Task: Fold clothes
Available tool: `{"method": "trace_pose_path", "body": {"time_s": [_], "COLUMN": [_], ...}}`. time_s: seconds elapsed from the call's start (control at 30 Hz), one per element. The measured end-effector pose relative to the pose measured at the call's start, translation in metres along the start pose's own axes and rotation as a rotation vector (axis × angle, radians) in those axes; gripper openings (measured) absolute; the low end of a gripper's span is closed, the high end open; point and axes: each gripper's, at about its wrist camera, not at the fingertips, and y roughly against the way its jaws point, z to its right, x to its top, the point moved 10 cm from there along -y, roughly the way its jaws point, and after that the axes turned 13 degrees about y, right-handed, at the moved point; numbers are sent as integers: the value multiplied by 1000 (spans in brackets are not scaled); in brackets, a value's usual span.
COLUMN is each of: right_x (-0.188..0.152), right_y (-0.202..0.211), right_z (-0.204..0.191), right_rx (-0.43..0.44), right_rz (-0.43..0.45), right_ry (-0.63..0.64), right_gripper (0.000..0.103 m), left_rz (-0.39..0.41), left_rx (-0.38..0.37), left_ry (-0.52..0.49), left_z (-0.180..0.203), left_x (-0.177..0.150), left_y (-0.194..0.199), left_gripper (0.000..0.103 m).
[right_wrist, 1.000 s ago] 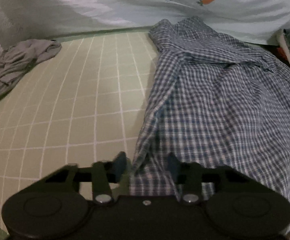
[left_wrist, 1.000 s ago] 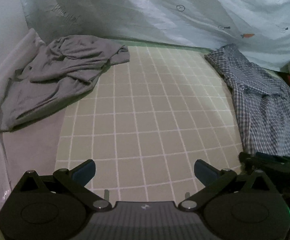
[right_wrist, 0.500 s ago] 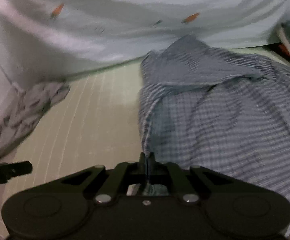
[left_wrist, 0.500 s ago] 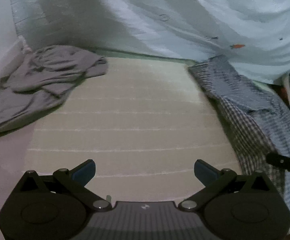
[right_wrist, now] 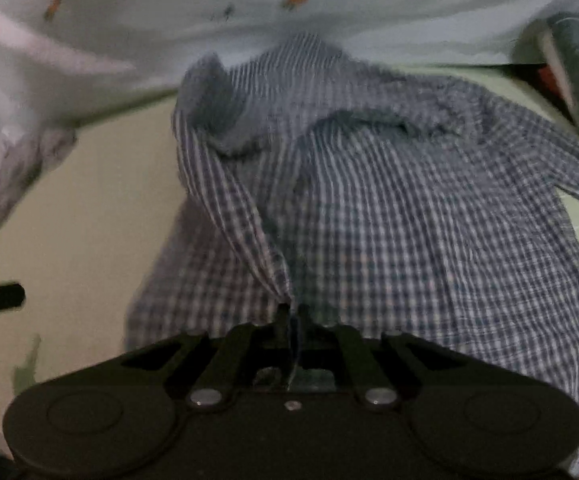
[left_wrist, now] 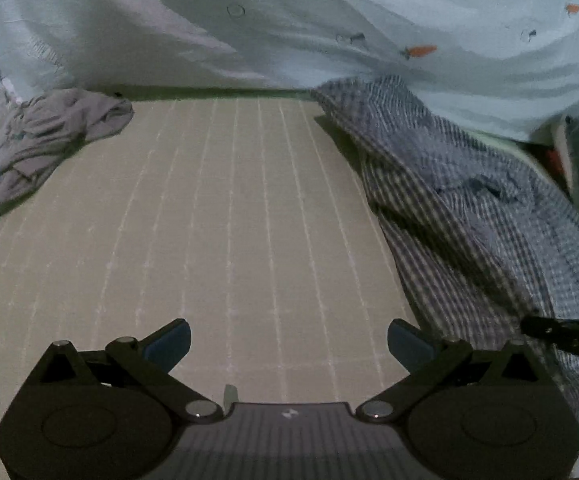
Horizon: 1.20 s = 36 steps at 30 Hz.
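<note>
A blue checked shirt (right_wrist: pixel 389 220) lies on the right of a beige gridded mat (left_wrist: pixel 229 220); it also shows in the left wrist view (left_wrist: pixel 469 220). My right gripper (right_wrist: pixel 289 314) is shut on the shirt's near edge and lifts it, so a fold of cloth rises from the mat to the jaws. My left gripper (left_wrist: pixel 288 342) is open and empty, low over the mat, left of the shirt. The right gripper's tip shows at the right edge of the left wrist view (left_wrist: pixel 561 330).
A crumpled grey garment (left_wrist: pixel 45 140) lies at the mat's far left. A pale blue sheet with carrot prints (left_wrist: pixel 369 32) hangs along the back. A folded blue and red item (right_wrist: pixel 569 72) sits at the far right.
My right gripper closed on the shirt's edge and raised it, pulling the cloth up and leftwards. My left gripper stayed open and tilted up towards the far side.
</note>
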Motion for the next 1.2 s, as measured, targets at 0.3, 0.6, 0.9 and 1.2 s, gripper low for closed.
{"method": "trace_pose_path", "body": {"time_s": [0.3, 0.6, 0.9, 1.2], "right_x": [-9, 39, 96, 143], "right_y": [-13, -2, -41, -125], "right_z": [13, 75, 182, 259], "right_rx": [77, 127, -44, -149], "right_rz": [-47, 81, 155, 67], "right_ry": [165, 27, -165, -162], "right_gripper": [40, 82, 98, 79], "left_rz": [2, 50, 60, 49], "left_rx": [83, 117, 138, 188], "left_ry": [62, 178, 206, 194], "left_z": [32, 49, 67, 69], "left_x": [-16, 22, 74, 118], "left_y": [-7, -34, -86, -132], "left_gripper": [103, 103, 103, 103]}}
